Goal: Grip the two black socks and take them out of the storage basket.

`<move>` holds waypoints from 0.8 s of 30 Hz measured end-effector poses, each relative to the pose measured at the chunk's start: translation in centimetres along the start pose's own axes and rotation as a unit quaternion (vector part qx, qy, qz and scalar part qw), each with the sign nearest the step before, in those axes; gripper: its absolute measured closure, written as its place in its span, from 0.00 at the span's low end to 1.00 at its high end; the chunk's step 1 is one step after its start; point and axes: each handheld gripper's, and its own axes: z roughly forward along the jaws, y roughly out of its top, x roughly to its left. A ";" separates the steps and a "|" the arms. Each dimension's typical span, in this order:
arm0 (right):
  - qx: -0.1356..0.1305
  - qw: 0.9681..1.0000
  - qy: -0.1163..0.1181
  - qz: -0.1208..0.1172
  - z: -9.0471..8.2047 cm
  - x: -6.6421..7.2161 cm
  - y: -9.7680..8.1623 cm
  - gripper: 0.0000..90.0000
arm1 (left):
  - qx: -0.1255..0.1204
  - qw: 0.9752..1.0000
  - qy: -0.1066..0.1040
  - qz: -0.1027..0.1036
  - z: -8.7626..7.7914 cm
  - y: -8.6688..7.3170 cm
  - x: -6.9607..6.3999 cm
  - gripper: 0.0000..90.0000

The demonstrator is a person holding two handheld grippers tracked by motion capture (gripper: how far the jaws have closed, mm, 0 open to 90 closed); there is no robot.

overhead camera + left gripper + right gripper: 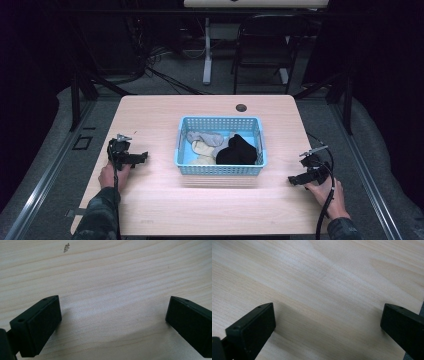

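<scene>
Left gripper (142,157): jaws wide apart, empty, over the pale wooden table (150,200).
Right gripper (291,180): jaws wide apart, empty.
Blue perforated plastic basket (220,170): between them, holding socks.

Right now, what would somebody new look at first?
Probably the blue basket in the middle of the wooden table, with a black sock and pale socks piled inside. Then the left hand-held gripper and right hand-held gripper, resting open at either side.

Light: bright on desk (150,200), surroundings dark.
Shadows: soft, beside jaws.
Focus: high view slightly soft; jaws blurred.
</scene>
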 end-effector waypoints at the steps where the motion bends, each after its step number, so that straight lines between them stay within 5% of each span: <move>1: 0.001 1.000 0.000 0.000 0.0 0.0 0.0 0.00 | 0.000 1.000 0.000 0.000 0.0 0.0 0.0 0.00; 22: -0.001 1.000 -0.002 0.006 0.1 0.0 0.1 0.00 | 0.000 1.000 0.000 0.000 0.0 0.0 0.0 0.00; 24: 0.015 1.000 -0.001 0.002 -0.1 -0.2 0.2 0.00 | 0.000 1.000 0.000 0.000 0.0 0.0 0.0 0.00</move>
